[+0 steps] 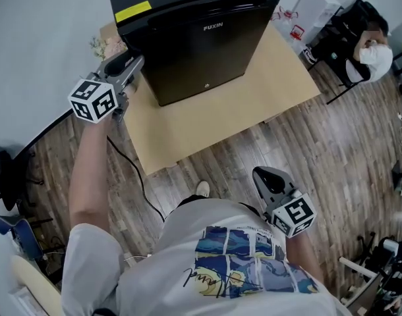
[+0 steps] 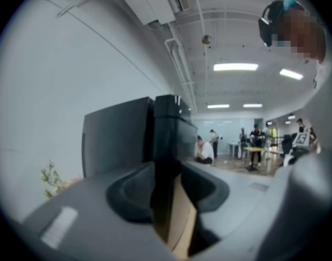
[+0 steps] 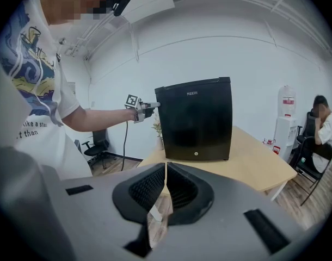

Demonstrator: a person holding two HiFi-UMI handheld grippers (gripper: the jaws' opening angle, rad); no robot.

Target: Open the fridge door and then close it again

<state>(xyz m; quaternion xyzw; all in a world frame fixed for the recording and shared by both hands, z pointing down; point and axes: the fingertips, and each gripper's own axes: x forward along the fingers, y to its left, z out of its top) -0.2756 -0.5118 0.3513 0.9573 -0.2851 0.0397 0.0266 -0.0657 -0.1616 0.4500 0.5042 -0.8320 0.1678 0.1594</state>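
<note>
The left gripper (image 2: 168, 172) has its jaws apart. The dark front edge of the fridge door (image 2: 174, 129) runs straight down into the gap, with tan table showing beside it. I can't tell whether either pad is touching that edge. From across the room, the tips sit right at the fridge's upper left corner.

The right gripper (image 3: 166, 167) is closed to a thin slit with nothing in it. It hangs low by the person's shirt, well away from the fridge.

The black FUXIN mini fridge (image 1: 207, 51) stands on the wooden table (image 1: 207, 127) with its door apparently shut. Looking down from the head, it lies at about three o'clock from the left tips and eleven o'clock from the right gripper (image 1: 265, 174). The left gripper (image 1: 134, 63) is much nearer.

The edge it has reached runs vertically, so I'd guess the door swings out from that side. No view shows a handle or hinge, and the fridge's far side is hidden.
</note>
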